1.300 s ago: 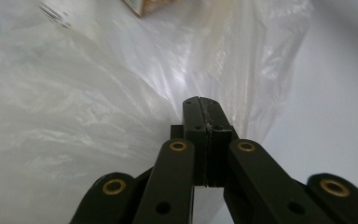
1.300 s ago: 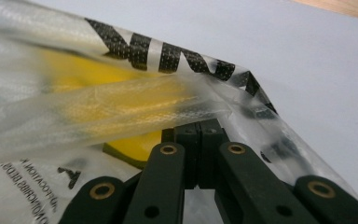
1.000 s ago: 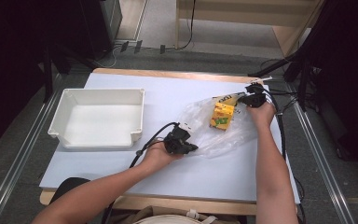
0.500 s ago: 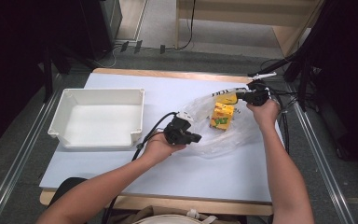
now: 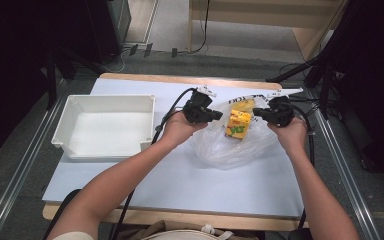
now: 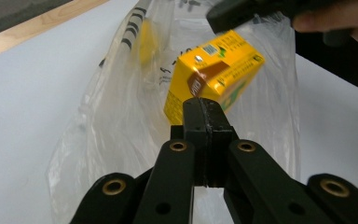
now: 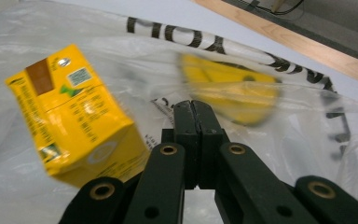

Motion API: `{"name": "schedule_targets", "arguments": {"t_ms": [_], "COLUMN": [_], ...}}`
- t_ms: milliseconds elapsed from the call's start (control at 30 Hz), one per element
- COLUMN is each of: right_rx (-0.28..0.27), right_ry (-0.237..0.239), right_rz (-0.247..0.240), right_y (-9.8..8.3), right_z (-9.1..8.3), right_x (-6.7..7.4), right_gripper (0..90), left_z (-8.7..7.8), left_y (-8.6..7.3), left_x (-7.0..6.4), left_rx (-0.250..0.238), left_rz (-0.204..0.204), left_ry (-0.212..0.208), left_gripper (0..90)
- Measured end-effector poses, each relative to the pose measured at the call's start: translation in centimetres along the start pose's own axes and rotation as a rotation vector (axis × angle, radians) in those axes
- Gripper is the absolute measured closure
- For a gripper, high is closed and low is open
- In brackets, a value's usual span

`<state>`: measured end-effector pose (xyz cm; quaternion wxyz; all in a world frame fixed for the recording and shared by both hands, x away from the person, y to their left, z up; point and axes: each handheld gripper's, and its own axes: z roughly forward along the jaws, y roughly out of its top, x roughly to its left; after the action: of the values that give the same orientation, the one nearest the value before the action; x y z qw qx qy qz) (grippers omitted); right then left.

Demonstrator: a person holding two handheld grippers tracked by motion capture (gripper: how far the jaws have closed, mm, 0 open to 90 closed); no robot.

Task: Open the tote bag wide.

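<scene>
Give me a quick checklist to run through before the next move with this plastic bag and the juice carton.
1. Left gripper shut on the plastic bag edge: ok, jaws closed on film.
2. Right gripper shut on the opposite edge: ok.
3. Bag lifted between both grippers: ok.
4. Yellow carton inside or already slipping out: cannot tell, it looks tilted and blurred.
5. Second yellow item within the bag: ok, seen through the film.
6. White tray free to receive things: ok.
</scene>
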<state>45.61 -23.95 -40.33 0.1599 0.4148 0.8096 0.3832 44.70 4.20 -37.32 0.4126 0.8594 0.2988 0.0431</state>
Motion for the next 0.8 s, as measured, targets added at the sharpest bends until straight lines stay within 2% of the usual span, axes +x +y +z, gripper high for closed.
{"name": "schedule_targets", "arguments": {"t_ms": [67, 167, 300, 433, 600, 667, 800], "right_rx": [-0.002, 0.006, 0.022, 0.055, 0.085, 0.089, 0.107], "right_ry": [0.010, 0.016, 0.019, 0.017, 0.008, 0.011, 0.009], "right_rz": [-0.001, -0.007, -0.004, 0.010, 0.003, 0.020, 0.023], "right_y": [-0.4, -1.2, -2.8, -4.7, -6.6, -7.3, -8.5], "right_z": [-0.1, -0.1, 0.2, 0.7, 1.1, 1.1, 1.1], "right_x": [0.3, 0.7, 0.8, 0.8, 1.2, 1.2, 1.2], "right_gripper": [90.0, 90.0, 90.0, 90.0, 90.0, 90.0, 90.0], "left_z": [0.7, 1.7, 3.6, 5.6, 7.6, 8.1, 9.0], "left_y": [0.7, 0.9, -0.1, -1.0, -1.8, -2.1, -2.6], "left_x": [0.3, 0.7, 1.7, 2.4, 3.5, 3.9, 5.1], "left_rx": [0.011, 0.022, 0.072, 0.119, 0.155, 0.165, 0.176], "left_rz": [0.003, -0.021, -0.044, -0.049, -0.056, -0.060, -0.078], "left_ry": [0.005, -0.018, -0.004, 0.013, 0.058, 0.076, 0.124], "left_gripper": [90.0, 90.0, 90.0, 90.0, 90.0, 90.0, 90.0]}}
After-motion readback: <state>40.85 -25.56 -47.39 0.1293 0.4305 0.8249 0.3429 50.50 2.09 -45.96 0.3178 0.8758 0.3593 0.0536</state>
